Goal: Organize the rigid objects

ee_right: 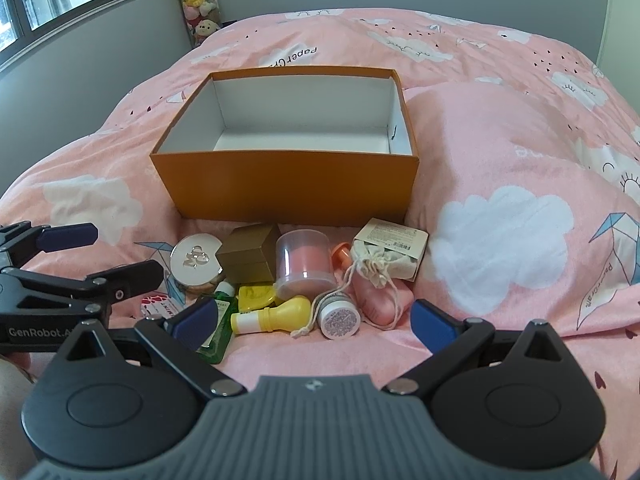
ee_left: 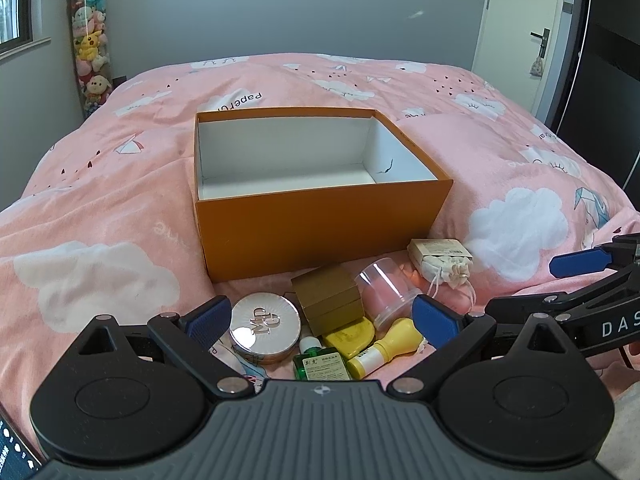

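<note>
An empty orange box (ee_left: pixel 320 232) (ee_right: pixel 288 188) sits open on the pink bed. In front of it lies a pile: a round silver compact (ee_left: pixel 265 330) (ee_right: pixel 196 262), a gold box (ee_left: pixel 330 300) (ee_right: pixel 248 258), a clear cup with pink inside (ee_left: pixel 386 292) (ee_right: pixel 304 266), a yellow bottle (ee_left: pixel 384 350) (ee_right: pixel 276 314), a green bottle (ee_left: pixel 320 364) (ee_right: pixel 218 320), a yellow case (ee_left: pixel 350 338), a small white jar (ee_right: pixel 339 316), a pink bottle (ee_right: pixel 380 300) and a card box with a cloth pouch (ee_left: pixel 440 260) (ee_right: pixel 390 252). My left gripper (ee_left: pixel 322 322) is open just before the pile. My right gripper (ee_right: pixel 314 322) is open, also before it.
The pink quilt (ee_left: pixel 100 220) covers the whole bed, bulging to the right of the box (ee_right: pixel 500 140). A tube of plush toys (ee_left: pixel 90 52) stands by the far wall. A door (ee_left: pixel 520 32) is at the far right. The right gripper shows at the left view's right edge (ee_left: pixel 580 280).
</note>
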A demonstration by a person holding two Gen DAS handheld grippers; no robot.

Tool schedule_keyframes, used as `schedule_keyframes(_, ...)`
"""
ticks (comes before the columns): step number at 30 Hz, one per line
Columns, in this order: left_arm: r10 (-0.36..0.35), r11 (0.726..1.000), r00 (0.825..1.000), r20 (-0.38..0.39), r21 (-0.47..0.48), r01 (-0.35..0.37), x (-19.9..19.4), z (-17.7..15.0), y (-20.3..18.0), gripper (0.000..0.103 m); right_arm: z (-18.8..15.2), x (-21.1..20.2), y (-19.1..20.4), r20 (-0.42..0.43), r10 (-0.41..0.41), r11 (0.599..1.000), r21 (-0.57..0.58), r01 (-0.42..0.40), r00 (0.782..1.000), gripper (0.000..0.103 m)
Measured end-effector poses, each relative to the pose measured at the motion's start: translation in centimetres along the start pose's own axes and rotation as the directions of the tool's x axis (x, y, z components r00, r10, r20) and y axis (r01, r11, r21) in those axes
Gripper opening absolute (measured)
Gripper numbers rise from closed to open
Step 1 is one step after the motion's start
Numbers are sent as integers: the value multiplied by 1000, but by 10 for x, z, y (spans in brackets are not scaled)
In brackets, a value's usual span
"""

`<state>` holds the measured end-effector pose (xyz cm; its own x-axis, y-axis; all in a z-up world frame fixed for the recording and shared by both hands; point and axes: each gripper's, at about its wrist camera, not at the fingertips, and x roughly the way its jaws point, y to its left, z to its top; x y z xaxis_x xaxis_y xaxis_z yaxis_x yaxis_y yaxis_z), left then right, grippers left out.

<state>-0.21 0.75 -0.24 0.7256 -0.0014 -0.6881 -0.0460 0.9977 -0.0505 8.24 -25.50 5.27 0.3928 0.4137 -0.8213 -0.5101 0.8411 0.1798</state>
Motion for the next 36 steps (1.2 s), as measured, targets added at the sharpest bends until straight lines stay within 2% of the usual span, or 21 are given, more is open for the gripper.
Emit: schedule_keyframes(36,-17,1000,1000,-18,-18,16,3,-4,3,103,-3,8,-5,-52,8,999,48,-5,999,101)
